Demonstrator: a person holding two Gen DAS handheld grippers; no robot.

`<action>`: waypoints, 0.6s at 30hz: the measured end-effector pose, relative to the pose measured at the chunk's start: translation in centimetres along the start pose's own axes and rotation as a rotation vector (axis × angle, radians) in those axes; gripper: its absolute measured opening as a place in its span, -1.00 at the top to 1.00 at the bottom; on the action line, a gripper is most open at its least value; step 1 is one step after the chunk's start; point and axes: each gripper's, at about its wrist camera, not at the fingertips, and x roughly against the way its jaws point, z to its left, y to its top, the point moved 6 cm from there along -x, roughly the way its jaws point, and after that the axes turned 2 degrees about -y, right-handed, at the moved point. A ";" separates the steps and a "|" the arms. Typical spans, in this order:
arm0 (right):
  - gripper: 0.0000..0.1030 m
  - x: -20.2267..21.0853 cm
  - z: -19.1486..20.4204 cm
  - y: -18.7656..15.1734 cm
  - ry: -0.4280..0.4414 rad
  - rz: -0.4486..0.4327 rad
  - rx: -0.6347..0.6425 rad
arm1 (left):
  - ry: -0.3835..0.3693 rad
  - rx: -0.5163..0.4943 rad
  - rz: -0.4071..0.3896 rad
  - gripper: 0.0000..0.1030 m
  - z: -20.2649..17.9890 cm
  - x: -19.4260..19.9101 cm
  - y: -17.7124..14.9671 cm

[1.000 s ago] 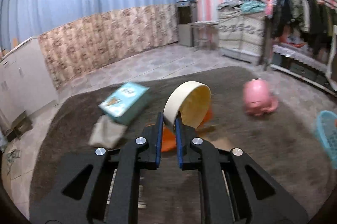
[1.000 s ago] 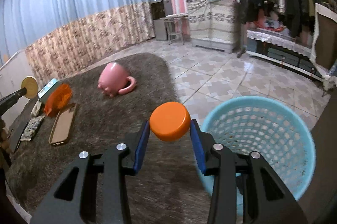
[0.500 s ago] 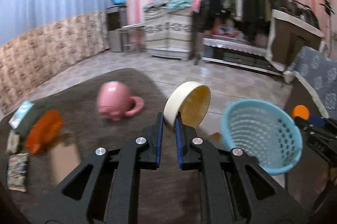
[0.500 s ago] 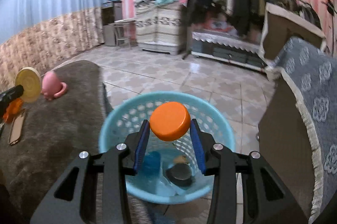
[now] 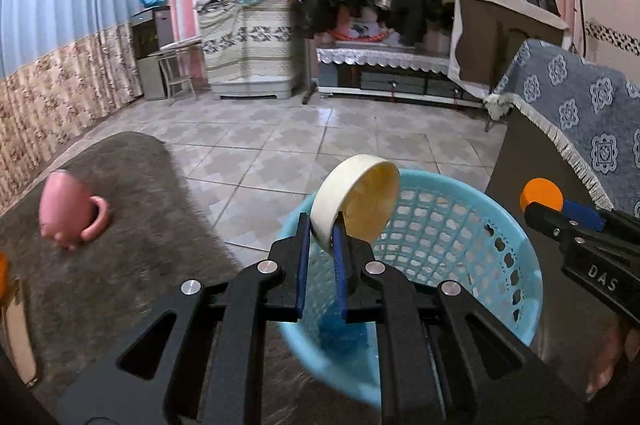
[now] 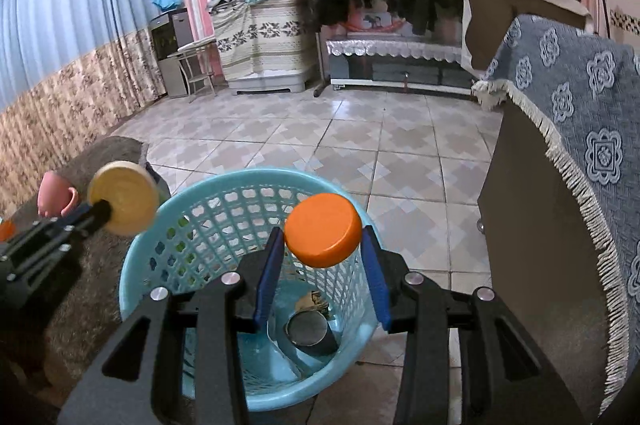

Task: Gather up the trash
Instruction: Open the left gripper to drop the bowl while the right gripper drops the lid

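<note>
Having swung from rug [image 5: 132, 225] to basket [image 6: 160, 257], both grippers apparently grip lids.

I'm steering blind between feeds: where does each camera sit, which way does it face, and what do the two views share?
Left wrist: on the left gripper, facing down over the blue basket; its fingers pinch a cream lid; right gripper at right.
Right wrist: on the right gripper, looking into the basket; its fingers clamp an orange lid; left gripper at left.
Shared: basket, both lids, pink mug, tiled floor.
</note>
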 end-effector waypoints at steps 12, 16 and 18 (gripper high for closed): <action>0.23 -0.2 2.2 -0.4 0.027 0.005 0.022 | 0.126 0.078 -0.080 -0.58 3.9 1.7 1.5; 0.23 -0.4 3.8 -0.6 0.041 0.003 0.036 | 0.194 0.105 -0.120 -0.74 6.1 3.4 1.8; 0.23 -0.6 4.4 -0.8 0.039 0.001 0.041 | 0.237 0.103 -0.142 -0.80 7.1 4.3 2.1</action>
